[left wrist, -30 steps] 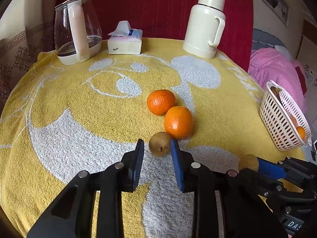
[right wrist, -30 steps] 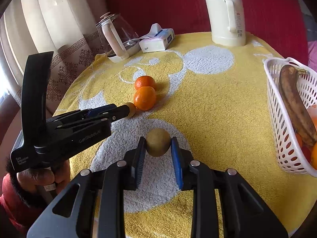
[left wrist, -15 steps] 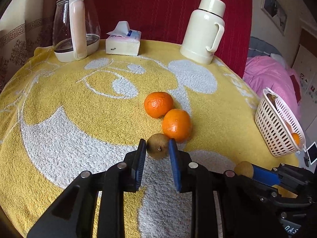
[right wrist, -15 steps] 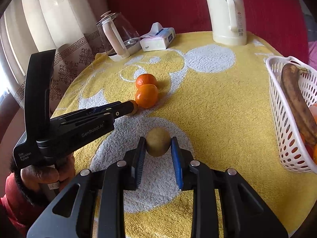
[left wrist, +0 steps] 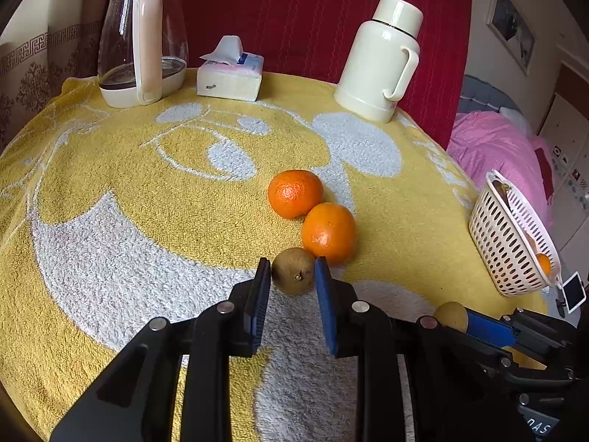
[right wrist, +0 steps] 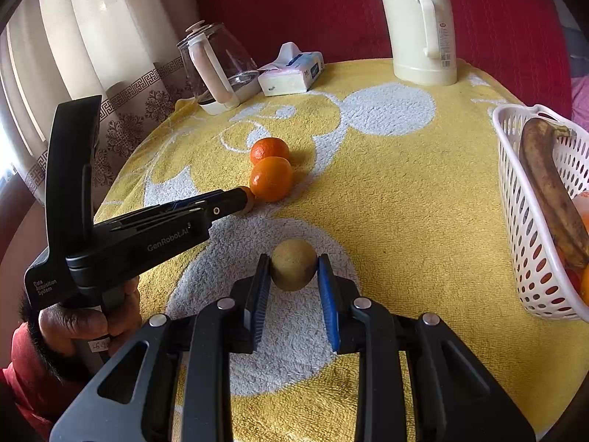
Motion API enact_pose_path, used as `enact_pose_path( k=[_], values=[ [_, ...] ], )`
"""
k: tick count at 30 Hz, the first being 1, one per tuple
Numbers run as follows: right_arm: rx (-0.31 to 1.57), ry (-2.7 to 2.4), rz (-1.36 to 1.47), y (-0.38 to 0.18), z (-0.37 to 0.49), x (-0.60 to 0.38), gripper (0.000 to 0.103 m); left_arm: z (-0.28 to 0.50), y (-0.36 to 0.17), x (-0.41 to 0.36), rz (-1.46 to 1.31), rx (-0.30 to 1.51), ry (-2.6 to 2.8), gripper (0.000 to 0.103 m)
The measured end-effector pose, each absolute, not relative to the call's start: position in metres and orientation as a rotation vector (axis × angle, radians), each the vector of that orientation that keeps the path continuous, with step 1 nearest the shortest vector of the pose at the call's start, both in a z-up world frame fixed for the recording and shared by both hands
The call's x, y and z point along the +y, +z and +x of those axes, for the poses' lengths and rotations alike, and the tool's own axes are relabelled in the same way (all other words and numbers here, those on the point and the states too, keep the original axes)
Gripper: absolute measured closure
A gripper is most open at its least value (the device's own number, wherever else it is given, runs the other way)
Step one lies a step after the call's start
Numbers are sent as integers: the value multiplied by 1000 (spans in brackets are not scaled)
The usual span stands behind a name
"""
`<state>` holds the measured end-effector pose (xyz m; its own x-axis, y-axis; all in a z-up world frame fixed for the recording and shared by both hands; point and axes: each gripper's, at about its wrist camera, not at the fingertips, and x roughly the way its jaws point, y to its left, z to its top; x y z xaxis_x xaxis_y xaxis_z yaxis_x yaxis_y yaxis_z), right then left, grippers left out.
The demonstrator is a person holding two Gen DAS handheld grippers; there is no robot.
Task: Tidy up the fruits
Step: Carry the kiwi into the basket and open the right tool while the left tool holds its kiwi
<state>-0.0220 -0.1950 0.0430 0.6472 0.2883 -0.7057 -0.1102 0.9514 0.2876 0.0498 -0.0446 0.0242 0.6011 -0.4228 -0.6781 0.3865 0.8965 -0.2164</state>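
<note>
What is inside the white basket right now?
In the white basket lies a browned banana, with orange fruit partly showing beneath it. The basket wall and the frame edge hide the rest.

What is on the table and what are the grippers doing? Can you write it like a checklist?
Surface: yellow and white towel covering the round table.
Job's things: two oranges touching; one kiwi beside them, another kiwi; white basket holding a brown banana.
Clutter: glass kettle, tissue box, cream thermos.
Grippers: left gripper shut on the kiwi by the oranges; right gripper shut on the other kiwi.
Cables: nothing seen.
Surroundings: red curtain, pink bedding.
</note>
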Motion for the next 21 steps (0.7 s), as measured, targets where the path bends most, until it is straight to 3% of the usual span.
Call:
enact_pose_path(
  k=[8,11,18,21],
  values=[
    [834,228,229,44,-23,-196,76,51,23,-43,-62,804,-476,76],
    [835,227,230,44,-23,-197,76,53,21,-41,-72,815,-464,66],
    [836,229,229,44,-23,-195,76,57,16,-43,-69,835,-474,67],
    [834,227,230,44,-23,-194,76,57,16,-44,-69,836,-496,76]
  ],
)
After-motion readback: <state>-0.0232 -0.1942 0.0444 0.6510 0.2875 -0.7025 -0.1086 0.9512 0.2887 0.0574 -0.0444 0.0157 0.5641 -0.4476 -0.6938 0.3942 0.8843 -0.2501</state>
